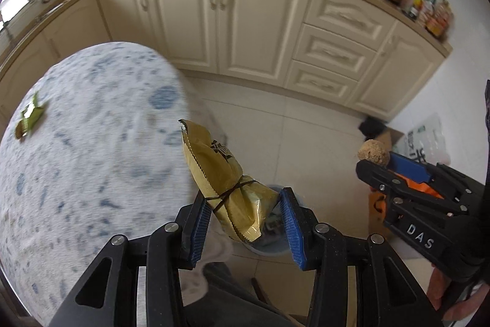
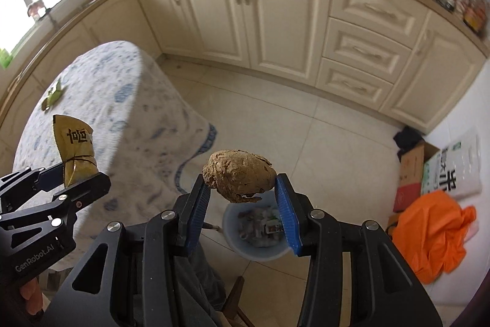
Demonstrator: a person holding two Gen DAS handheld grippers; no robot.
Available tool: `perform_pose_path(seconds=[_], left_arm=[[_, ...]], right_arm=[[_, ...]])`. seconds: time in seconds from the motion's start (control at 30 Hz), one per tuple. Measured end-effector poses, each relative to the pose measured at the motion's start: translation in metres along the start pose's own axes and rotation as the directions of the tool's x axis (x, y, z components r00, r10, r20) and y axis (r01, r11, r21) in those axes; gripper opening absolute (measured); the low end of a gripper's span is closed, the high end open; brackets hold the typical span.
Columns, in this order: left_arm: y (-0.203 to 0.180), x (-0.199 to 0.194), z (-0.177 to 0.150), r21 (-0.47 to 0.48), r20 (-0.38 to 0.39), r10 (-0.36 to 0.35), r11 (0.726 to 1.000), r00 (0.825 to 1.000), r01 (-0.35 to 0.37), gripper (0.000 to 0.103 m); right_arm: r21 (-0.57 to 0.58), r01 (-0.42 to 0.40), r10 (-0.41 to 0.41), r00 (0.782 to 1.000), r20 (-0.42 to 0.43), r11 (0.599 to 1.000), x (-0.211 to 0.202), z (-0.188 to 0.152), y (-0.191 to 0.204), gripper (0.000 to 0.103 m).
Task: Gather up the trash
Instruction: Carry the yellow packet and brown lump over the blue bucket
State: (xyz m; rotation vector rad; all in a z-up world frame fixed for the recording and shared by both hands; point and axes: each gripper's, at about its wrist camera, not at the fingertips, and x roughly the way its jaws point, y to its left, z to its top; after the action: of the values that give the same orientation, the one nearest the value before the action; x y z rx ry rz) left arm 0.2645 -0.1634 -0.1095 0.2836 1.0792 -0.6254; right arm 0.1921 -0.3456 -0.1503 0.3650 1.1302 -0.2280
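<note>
Kitchen floor, cream cabinets [image 2: 288,20] behind: both grippers are carried above pale tiles, pointing steeply down.
Table [image 1: 92,143]: round, under a blue-and-white cloth, to the left in both views; a small green wrapper [image 1: 29,117] lies on it, uncollected.
Orange bag [image 2: 435,235]: slumped on the floor by the wall at right, beside cardboard boxes.
Bin [image 2: 257,247]: pale round tub on the floor, already holding scraps; in the right wrist view it sits directly beyond the fingers, under the load.
Left gripper [image 1: 245,222]: clenched on a yellow snack packet [image 1: 220,173], the blue pads pinching its lower half just below a dark band tied round it.
Packet handling: probably light and crinkly, soft foil that gives under the pads; the banded waist looks like the firmest place to hold, since the loose serrated top would likely slip or fold.
Right gripper [image 2: 243,213]: clamped on a brown lump [image 2: 237,175], pads on its two opposite flanks.
Lump handling: rough, dry-looking and possibly crumbly; a gentle hold across its widest part seems safest, as a hard squeeze may break it.
</note>
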Motion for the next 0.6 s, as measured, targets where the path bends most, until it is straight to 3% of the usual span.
perform_pose_path(seconds=[0.33, 0.6], left_arm=[[-0.05, 0.049, 0.017, 0.092, -0.046, -0.001, 0.996, 0.999, 0.005, 0.041], [-0.063, 0.082, 0.026, 0.106, -0.11, 0.018, 0.994, 0.994, -0.006, 0.044]], right_arm=[[0.107, 0.029, -0.023, 0.998, -0.056, 0.994, 0.012, -0.024, -0.054, 0.045], [0.147, 0.02, -0.006, 0.995, -0.098, 0.989, 0.025, -0.033, -0.069, 0.045]])
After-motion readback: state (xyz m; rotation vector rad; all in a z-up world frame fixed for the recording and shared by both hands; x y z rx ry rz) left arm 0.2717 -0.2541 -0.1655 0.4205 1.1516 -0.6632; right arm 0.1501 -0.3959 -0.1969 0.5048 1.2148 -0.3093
